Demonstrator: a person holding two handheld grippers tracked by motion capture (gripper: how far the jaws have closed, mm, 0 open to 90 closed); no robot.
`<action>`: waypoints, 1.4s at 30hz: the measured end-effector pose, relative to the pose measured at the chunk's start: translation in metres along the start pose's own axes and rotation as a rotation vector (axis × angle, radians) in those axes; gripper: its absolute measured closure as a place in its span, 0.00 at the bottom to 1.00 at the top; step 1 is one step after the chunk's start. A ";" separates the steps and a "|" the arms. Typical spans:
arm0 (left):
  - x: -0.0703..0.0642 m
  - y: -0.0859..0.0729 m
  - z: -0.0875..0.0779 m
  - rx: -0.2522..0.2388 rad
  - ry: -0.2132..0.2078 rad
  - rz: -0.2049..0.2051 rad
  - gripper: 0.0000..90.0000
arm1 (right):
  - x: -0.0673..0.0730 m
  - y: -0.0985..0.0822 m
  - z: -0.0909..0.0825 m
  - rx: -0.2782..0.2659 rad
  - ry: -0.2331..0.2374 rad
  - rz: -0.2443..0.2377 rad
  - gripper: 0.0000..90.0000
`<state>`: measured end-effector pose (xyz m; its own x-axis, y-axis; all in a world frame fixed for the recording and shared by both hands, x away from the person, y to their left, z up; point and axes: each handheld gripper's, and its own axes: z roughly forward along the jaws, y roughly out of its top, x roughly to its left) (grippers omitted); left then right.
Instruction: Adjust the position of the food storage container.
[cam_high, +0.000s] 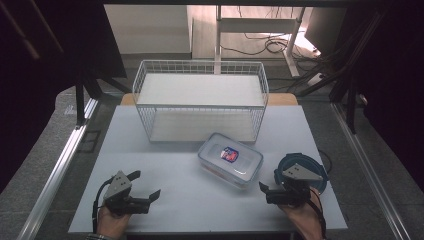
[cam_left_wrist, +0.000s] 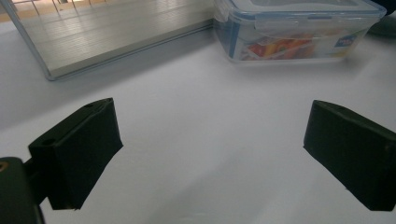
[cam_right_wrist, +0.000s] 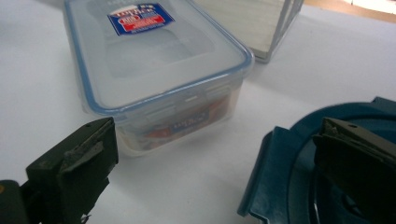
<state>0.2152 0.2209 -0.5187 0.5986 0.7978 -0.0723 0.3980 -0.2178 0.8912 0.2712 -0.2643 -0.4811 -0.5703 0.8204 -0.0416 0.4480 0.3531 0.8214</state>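
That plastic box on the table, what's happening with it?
Nothing holds it yet. A person has a two-jaw gripper in each hand; the left gripper and right gripper are both open and empty, near the table's front edge. The lidded clear box sits between them, before a wire basket. A round blue lid lies by the right gripper.

Beneath the right tongs (cam_high: 276, 184) the blue round lid (cam_high: 320, 172) is largely covered, and the print on the clear box's label (cam_high: 230, 154) cannot be read.
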 end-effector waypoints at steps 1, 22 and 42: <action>0.000 0.000 0.000 0.000 -0.001 0.001 0.03 | 0.000 0.000 0.000 0.000 0.000 0.000 0.02; -0.001 -0.001 0.003 0.015 0.002 0.017 0.03 | -0.001 0.000 -0.007 0.190 0.025 -0.060 0.99; 0.004 0.006 0.014 0.102 0.031 -0.083 0.02 | -0.020 0.005 0.004 0.170 -0.015 0.009 0.99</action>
<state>0.2296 0.2146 -0.5200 0.5394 0.8321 -0.1290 0.5150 -0.2048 0.8324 0.2878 -0.2766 -0.4783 -0.5558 0.8301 -0.0438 0.5638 0.4152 0.7139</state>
